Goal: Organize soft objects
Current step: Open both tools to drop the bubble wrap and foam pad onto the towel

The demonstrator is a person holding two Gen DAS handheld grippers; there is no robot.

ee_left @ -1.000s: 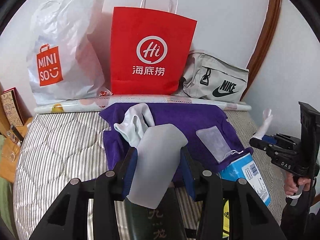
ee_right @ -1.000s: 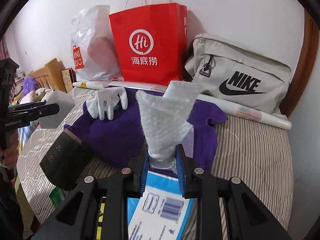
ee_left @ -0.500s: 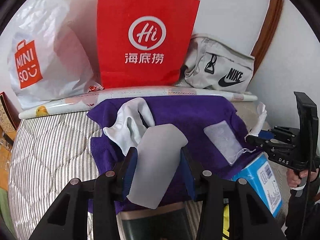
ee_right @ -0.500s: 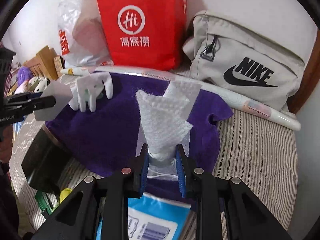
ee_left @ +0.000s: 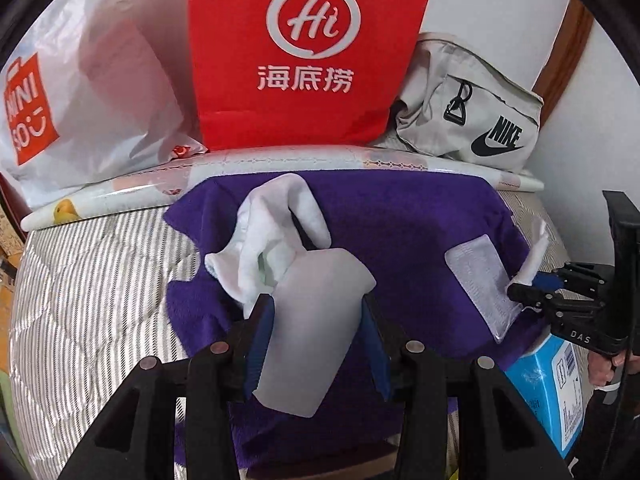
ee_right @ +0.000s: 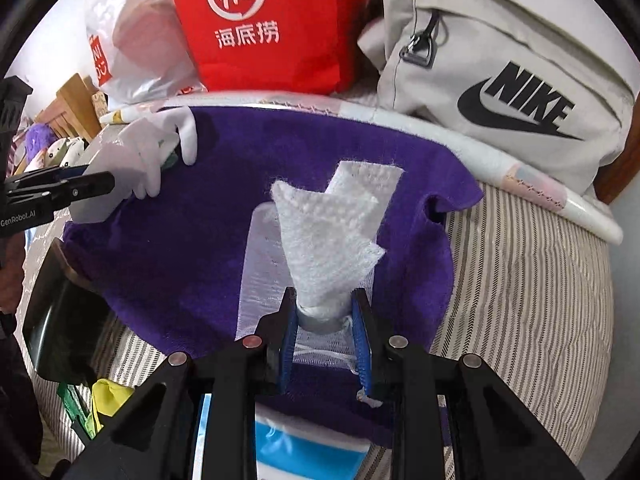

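Observation:
My left gripper (ee_left: 316, 312) is shut on a pale grey soft pad (ee_left: 316, 320), held low over a purple towel (ee_left: 400, 216) spread on the bed. A crumpled white cloth (ee_left: 276, 232) lies on the towel just beyond it. My right gripper (ee_right: 325, 312) is shut on a folded white tissue (ee_right: 332, 240), held just over a clear mesh pouch (ee_right: 260, 280) on the towel (ee_right: 180, 248). In the left wrist view the right gripper (ee_left: 520, 290) is at the pouch's (ee_left: 480, 280) near end. In the right wrist view the left gripper (ee_right: 100, 184) is beside the white cloth (ee_right: 156, 148).
A red paper bag (ee_left: 308, 52), a white Miniso bag (ee_left: 80, 92) and a grey Nike bag (ee_left: 472, 120) stand along the wall behind a paper roll (ee_left: 320, 160). A blue tissue box (ee_left: 548, 392) and a dark box (ee_right: 60, 320) lie at the towel's near edge.
Both grippers have moved forward and down toward the towel with their loads. The right gripper now holds the tissue right over the mesh pouch.

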